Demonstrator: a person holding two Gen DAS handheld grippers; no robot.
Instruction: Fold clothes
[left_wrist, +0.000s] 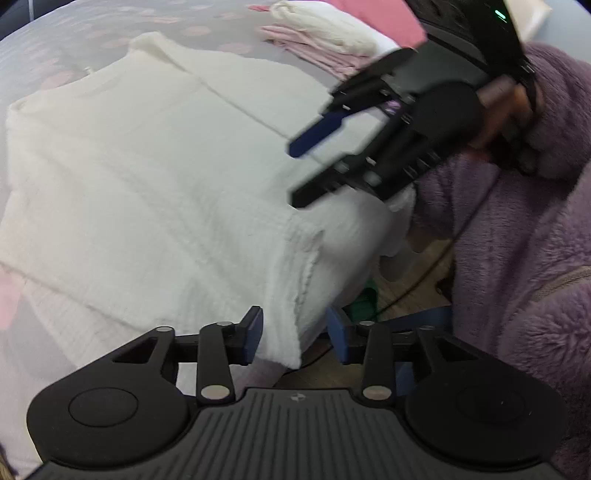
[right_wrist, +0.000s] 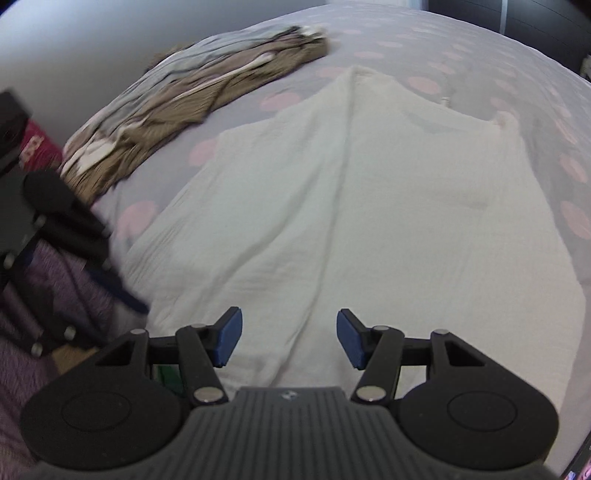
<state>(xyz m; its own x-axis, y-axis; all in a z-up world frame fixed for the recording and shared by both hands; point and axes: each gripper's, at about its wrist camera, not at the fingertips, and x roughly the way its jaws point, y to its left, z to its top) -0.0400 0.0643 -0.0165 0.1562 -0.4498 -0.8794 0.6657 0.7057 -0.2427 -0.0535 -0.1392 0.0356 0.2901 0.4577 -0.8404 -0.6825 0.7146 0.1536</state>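
The left claw (left_wrist: 293, 338) stands part open, its blue pads apart, with the near hanging corner of the white garment (left_wrist: 147, 184) in the gap between them. The pads do not press on the cloth; the left pad sits just beside its edge. No earlier view is there to show more.

The right claw (right_wrist: 290, 338) is open wider and holds nothing. It hovers over the near part of the garment (right_wrist: 351, 221), pointing down at it, fingers clear of the cloth. In the left wrist view the right claw (left_wrist: 295, 173) hangs above the garment's right side, blurred, held by a hand (left_wrist: 495, 114) in a purple fleece sleeve (left_wrist: 535, 258).

The garment lies spread flat on the bed (right_wrist: 461, 48), partly folded, with a long crease running from near to far down its middle. Its near edge droops over the side of the bed.

The bed has a pale grey cover with pink dots. At the far left lies a rumpled heap of tan and grey clothes (right_wrist: 192, 92). In the left wrist view a stack of pink and white clothes (left_wrist: 325, 40) sits at the far right. Below the bed edge a wooden floor (left_wrist: 417, 266) shows, with a dark cable across it.
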